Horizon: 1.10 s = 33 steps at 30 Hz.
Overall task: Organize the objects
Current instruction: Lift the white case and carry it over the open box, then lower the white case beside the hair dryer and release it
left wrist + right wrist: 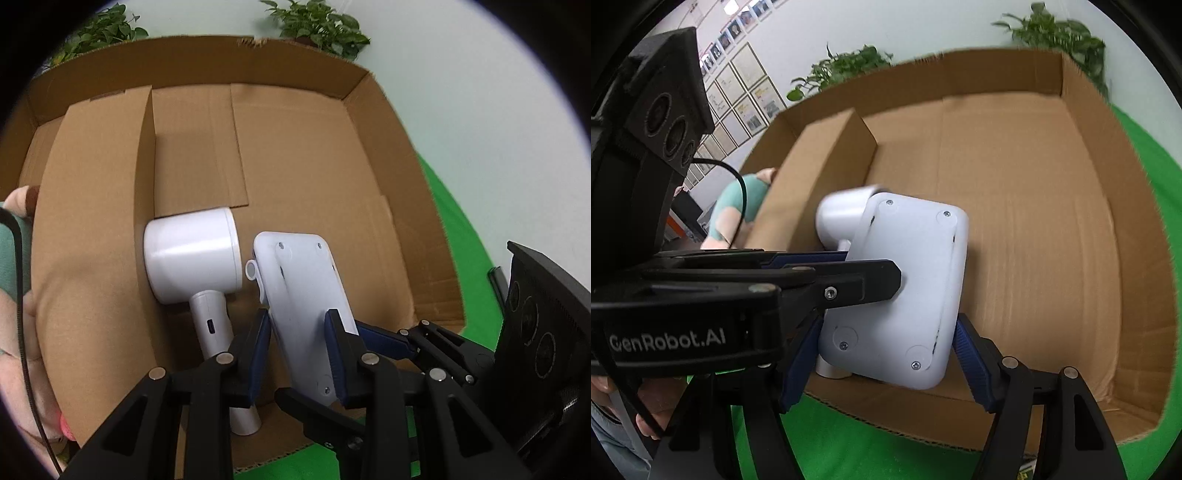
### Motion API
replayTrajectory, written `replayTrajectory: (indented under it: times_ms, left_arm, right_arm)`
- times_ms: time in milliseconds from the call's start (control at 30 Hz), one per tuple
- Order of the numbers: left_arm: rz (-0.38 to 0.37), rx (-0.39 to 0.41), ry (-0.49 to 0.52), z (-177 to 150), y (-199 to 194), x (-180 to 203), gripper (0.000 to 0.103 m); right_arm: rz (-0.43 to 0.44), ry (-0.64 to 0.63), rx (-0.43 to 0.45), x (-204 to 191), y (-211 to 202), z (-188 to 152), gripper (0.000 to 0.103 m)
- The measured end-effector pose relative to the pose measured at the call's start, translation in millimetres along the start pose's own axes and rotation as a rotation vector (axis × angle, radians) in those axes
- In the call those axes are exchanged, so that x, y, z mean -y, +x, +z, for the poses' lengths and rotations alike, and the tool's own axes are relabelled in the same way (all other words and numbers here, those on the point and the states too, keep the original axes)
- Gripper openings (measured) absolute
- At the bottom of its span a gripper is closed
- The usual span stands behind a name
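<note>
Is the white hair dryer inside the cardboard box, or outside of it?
Inside. The white hair dryer lies on the floor of the cardboard box, beside an inner cardboard flap, with the box walls around it in both views.

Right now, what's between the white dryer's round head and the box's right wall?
The flat white device, then bare cardboard floor. The left wrist view shows it.

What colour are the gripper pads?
Dark blue pads, clearest in the right wrist view.
</note>
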State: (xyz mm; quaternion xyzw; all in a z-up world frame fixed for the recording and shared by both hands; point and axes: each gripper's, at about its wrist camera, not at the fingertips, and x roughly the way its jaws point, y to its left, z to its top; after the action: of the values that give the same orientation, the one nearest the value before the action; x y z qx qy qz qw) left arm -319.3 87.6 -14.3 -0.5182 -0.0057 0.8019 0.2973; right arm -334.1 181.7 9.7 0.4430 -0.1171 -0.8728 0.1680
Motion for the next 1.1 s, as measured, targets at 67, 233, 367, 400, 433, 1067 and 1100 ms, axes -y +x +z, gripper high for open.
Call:
replayTrajectory:
  times_ms: [67, 233, 367, 400, 433, 1067, 1100]
  left_arm:
    - [0.016, -0.015, 0.007, -1.7, 4.6, 0.7, 0.029]
    - [0.045, -0.062, 0.0, -7.3, 20.3, 1.3, 0.029]
    - [0.044, -0.063, -0.011, -9.6, 21.3, 0.9, 0.029]
    - [0.043, -0.066, -0.014, -11.1, 21.5, 0.6, 0.029]
    - [0.047, -0.068, -0.014, -11.2, 21.8, 1.0, 0.029]
    - [0.093, 0.093, -0.04, -13.6, -55.2, -10.7, 0.027]
    - [0.098, 0.101, -0.044, -16.0, -59.4, -13.5, 0.027]
  right_arm:
    - [0.011, 0.013, -0.009, 3.3, 4.5, -2.3, 0.068]
    - [0.032, 0.041, -0.048, 6.7, 11.4, -9.8, 0.068]
    - [0.017, 0.037, -0.071, 7.0, 15.5, -9.4, 0.068]
    - [0.018, 0.038, -0.076, 7.1, 15.9, -8.9, 0.068]
    - [0.019, 0.04, -0.081, 7.2, 16.6, -8.6, 0.068]
    - [-0.073, -0.001, -0.07, 1.7, 16.9, 4.8, 0.048]
    - [-0.071, -0.003, -0.068, 1.9, 17.6, 4.9, 0.048]
